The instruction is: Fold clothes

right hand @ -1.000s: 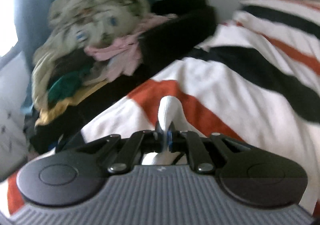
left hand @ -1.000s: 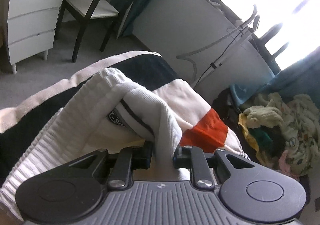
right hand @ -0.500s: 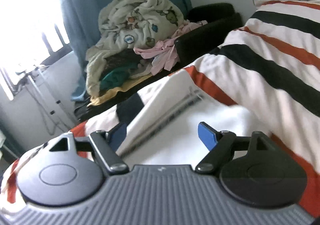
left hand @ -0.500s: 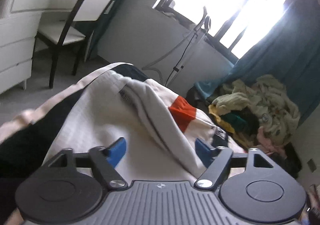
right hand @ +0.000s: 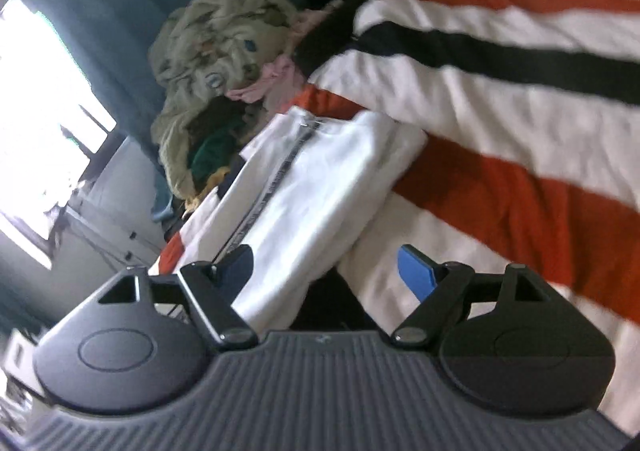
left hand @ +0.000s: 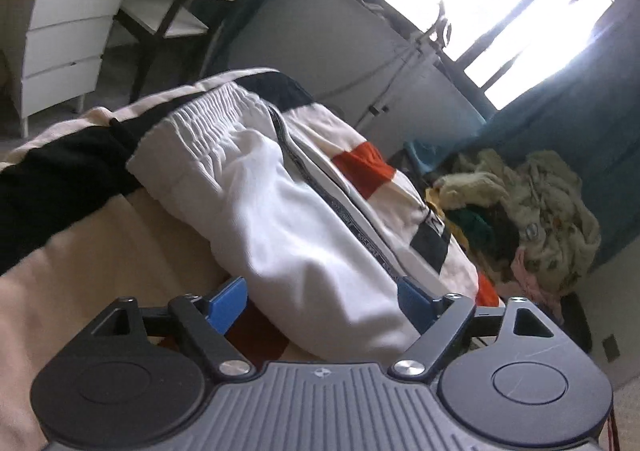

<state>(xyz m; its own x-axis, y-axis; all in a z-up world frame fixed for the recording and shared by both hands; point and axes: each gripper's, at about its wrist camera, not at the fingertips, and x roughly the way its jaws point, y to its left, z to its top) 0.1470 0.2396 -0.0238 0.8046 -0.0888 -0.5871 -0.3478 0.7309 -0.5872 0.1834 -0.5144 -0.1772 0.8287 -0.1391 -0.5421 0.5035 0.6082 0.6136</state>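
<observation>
- White shorts [left hand: 280, 211] on the striped bed [right hand: 500, 123]: light, limp, slippery; best pinched at the gathered waistband [left hand: 208, 119], eleven o'clock.
- Left tongs [left hand: 322, 297] and right tongs [right hand: 328, 271] are opening, spread wide, pinching nothing.

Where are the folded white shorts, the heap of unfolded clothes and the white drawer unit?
Folded white shorts [left hand: 280, 219], left wrist view, middle of fabric.
Heap of unfolded clothes [right hand: 208, 51], right wrist view, top blanket.
White drawer unit [left hand: 64, 35], left wrist view, drawer front.

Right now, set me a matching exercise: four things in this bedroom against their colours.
Things:
1. folded garment
2. curtain
3. chair frame
4. gripper pads

Colours:
A. black
B. bright blue
C. white with a dark side stripe
D. teal

Pairs: 1-C, 2-D, 3-A, 4-B
</observation>
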